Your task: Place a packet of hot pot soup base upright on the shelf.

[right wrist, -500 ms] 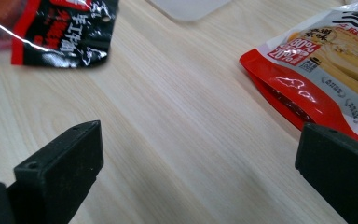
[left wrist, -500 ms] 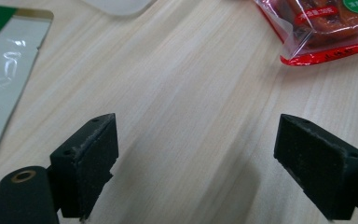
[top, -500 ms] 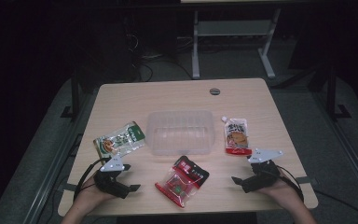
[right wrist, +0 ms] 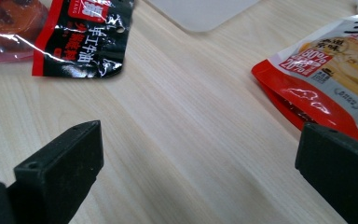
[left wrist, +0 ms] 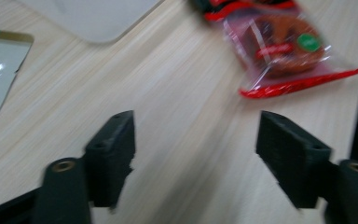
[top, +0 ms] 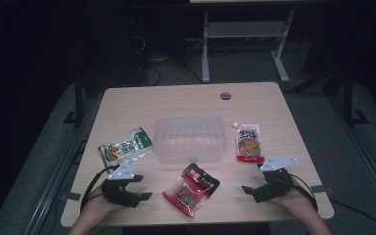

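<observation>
Two grippers rest low at the table's [top: 274, 103] near edge, both with jaws spread wide and empty — the left gripper [top: 136, 187] beside the red snack packet [top: 191, 190], the right gripper [top: 255, 185] just short of the orange-and-red pouch [top: 249, 142]. That pouch lies ahead of the right gripper, long axis pointing away, next to the clear plastic tub [top: 190, 138]. The green packet [top: 126, 146] lies ahead of the left gripper — likely each hand takes its nearer packet.

A tub [top: 190, 138] sits mid-table [top: 176, 100], one packet [top: 126, 147] left, another [top: 248, 142] right.
</observation>
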Demonstrator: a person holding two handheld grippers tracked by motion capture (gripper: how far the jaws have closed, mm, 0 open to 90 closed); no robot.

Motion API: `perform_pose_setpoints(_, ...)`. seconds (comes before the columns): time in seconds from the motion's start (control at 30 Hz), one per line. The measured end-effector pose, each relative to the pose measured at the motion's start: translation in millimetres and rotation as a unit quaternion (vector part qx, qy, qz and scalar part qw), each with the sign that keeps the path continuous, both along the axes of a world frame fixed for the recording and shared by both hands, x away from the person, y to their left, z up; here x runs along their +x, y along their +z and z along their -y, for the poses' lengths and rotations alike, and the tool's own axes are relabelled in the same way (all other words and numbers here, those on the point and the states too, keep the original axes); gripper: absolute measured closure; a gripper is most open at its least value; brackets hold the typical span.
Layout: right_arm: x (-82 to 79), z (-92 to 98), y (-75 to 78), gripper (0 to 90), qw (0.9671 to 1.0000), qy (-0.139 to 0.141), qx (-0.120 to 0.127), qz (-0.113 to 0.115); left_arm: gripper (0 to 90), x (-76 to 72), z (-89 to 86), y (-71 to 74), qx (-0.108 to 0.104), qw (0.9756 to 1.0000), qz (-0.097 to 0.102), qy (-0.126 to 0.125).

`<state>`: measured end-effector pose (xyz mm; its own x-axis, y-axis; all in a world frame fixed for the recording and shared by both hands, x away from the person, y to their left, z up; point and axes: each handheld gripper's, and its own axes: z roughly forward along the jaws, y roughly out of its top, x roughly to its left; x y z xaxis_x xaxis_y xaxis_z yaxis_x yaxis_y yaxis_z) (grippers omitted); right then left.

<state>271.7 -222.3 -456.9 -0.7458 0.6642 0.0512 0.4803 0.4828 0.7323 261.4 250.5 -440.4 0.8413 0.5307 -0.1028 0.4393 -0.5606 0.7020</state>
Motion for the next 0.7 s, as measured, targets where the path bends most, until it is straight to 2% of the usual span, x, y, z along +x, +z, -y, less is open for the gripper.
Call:
perform_pose_setpoints(0.1, 0.3, -0.6, 0.0, 0.9, 1.0000, 0.002, 0.002, -0.006, 39.3, -1.4, 4.7, 3.4, -0.014, 0.9998, -0.011, 0.010)
perform_pose_setpoints(0.2, -0.8, -0.8, 2.3, 0.9, 1.0000, 0.003, 0.004, 0.003, 47.3, -0.4, 8.3, 7.1, -0.021, 0.9997, -0.016, 0.003)
perform_pose_setpoints(0.27, -0.8, -0.9, 3.2, 0.9, 1.0000, 0.001, 0.009, 0.000, 53.1, -0.9, 11.5, 9.7, -0.029, 0.9993, -0.021, 0.001)
perform_pose_setpoints(0.3, -0.9, -1.0, 2.8, 0.9, 1.0000, 0.001, 0.008, 0.002, 57.7, -1.9, 15.2, 12.4, -0.038, 0.9989, -0.028, -0.005)
perform_pose_setpoints(0.4, -0.2, -0.8, 2.2, 0.9, 1.0000, 0.000, 0.006, 0.001, 66.5, -2.6, 19.4, 13.5, -0.040, 0.9986, -0.030, -0.012)
perform_pose_setpoints(0.43, 0.1, -0.9, 2.1, 0.9, 1.0000, -0.001, 0.005, 0.001, 66.5, -3.7, 21.9, 13.7, -0.043, 0.9983, -0.035, -0.015)
perform_pose_setpoints(0.5, 0.7, -0.8, 2.3, 0.9, 1.0000, 0.000, 0.005, 0.001, 75.6, -4.0, 26.7, 13.8, -0.042, 0.9980, -0.036, -0.030)
perform_pose_setpoints(0.53, 0.7, -0.8, 2.3, 0.9, 1.0000, 0.000, 0.005, 0.001, 75.6, -4.2, 28.8, 14.4, -0.041, 0.9979, -0.034, -0.038)
perform_pose_setpoints(0.57, 1.3, -0.6, 2.0, 0.9, 1.0000, -0.002, 0.004, 0.001, 81.3, -4.9, 34.2, 15.2, -0.045, 0.9973, -0.035, -0.045)
perform_pose_setpoints(0.7, 2.6, 0.6, 1.9, 0.9, 1.0000, -0.005, 0.005, -0.005, 89.5, -6.4, 45.7, 16.1, -0.049, 0.9961, -0.042, -0.061)
